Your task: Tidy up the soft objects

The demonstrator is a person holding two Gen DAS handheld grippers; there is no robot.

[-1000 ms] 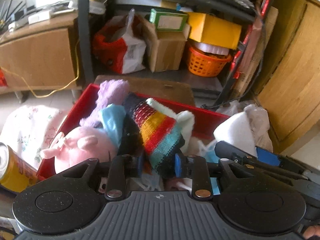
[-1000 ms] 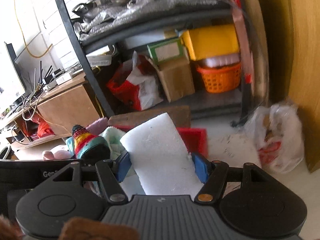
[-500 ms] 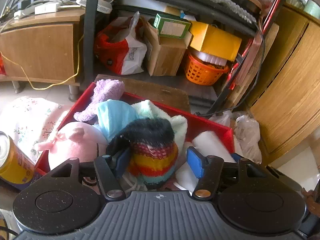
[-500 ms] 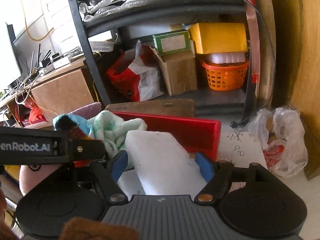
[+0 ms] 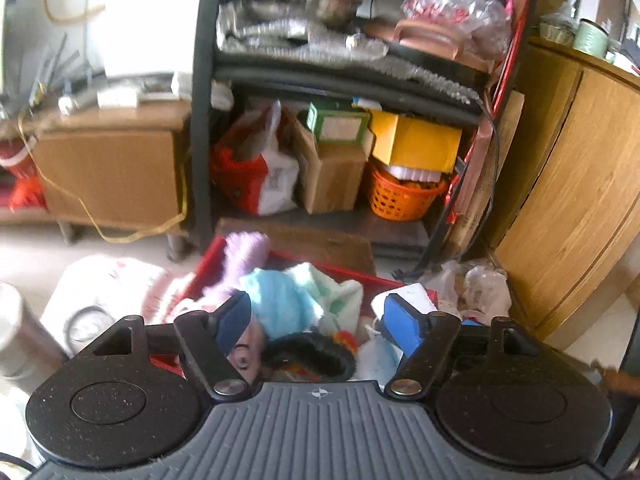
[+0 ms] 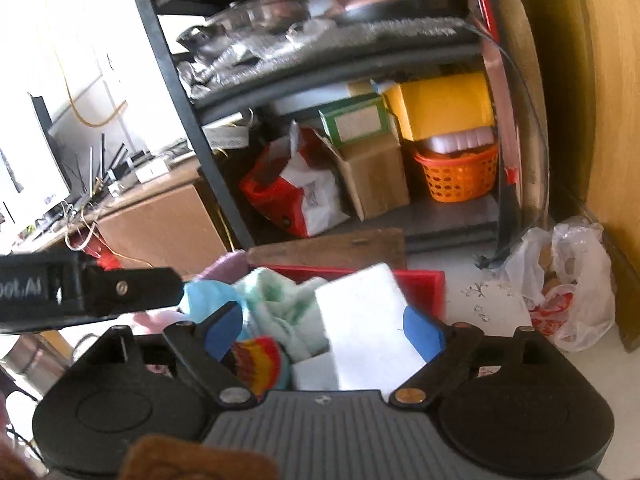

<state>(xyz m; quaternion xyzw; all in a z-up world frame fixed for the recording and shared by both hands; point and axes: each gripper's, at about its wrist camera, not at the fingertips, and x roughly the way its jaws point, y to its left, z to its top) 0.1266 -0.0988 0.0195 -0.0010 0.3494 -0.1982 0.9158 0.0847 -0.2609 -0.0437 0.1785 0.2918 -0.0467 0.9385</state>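
Note:
A red bin (image 5: 202, 270) on the floor holds soft things: a purple plush (image 5: 248, 246), a light blue cloth (image 5: 280, 300), a mint towel (image 5: 336, 288), the striped knit hat (image 5: 312, 354) and a white foam block (image 5: 404, 294). My left gripper (image 5: 318, 322) is open and empty above the hat. My right gripper (image 6: 324, 326) is open over the bin (image 6: 420, 284); the foam block (image 6: 368, 320) lies between its spread jaws, touching only the right pad. The hat's stripes (image 6: 258, 360) and the mint towel (image 6: 288, 300) also show there.
A black shelf rack (image 5: 202, 120) stands behind the bin with a red and white bag (image 5: 256, 176), cardboard boxes and an orange basket (image 5: 404, 196). A wooden cabinet (image 5: 580, 184) is at right, plastic bags (image 6: 568, 280) on the floor, a can (image 5: 16, 328) at left.
My left gripper opened, let go of the striped hat into the bin and rose. My right gripper opened off the foam block, which now rests in the bin.

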